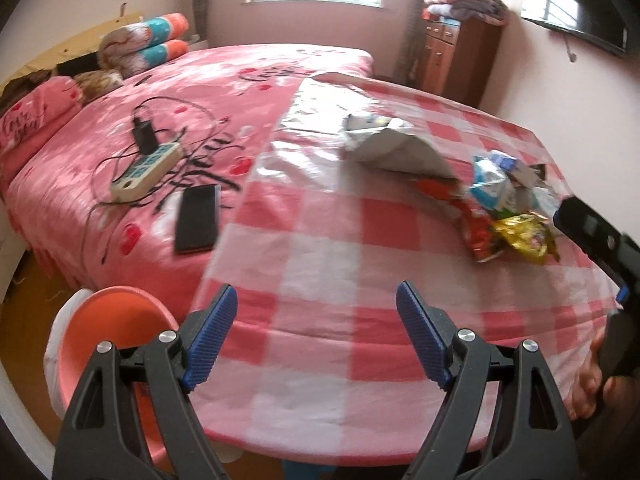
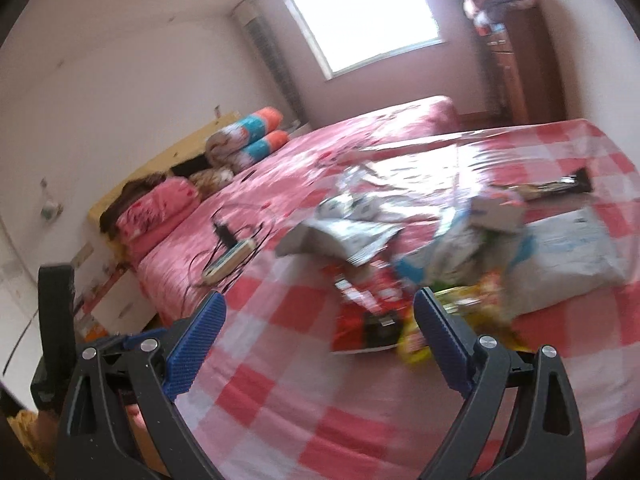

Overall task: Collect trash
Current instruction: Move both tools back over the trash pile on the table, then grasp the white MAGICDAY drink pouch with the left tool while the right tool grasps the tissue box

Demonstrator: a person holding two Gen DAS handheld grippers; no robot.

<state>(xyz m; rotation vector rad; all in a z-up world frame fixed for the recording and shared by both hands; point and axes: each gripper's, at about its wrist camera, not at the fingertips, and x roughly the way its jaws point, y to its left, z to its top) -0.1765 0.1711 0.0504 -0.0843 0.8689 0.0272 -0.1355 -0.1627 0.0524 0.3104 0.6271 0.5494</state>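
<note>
A heap of trash lies on the pink-and-white checked cloth [image 1: 320, 280] over a table: a silver-grey bag [image 1: 396, 148], a red snack wrapper [image 1: 476, 232], a yellow foil wrapper [image 1: 524, 236] and a blue-white packet [image 1: 492, 184]. My left gripper [image 1: 316, 312] hovers open and empty above the table's near edge, left of the heap. An orange-pink bin [image 1: 116, 320] sits below its left finger. My right gripper [image 2: 320, 320] is open and empty too, just short of the red wrapper [image 2: 360, 320] and yellow wrapper [image 2: 416, 344]. A large white bag [image 2: 572, 256] lies to the right.
A bed with a pink cover [image 1: 160, 92] stands left of the table, bearing a power strip [image 1: 144, 172] with cables, a black phone [image 1: 198, 216] and rolled blankets [image 1: 148, 40]. A wooden cabinet [image 1: 460, 56] stands at the back by the window. The right gripper's body [image 1: 596, 236] enters at the right edge.
</note>
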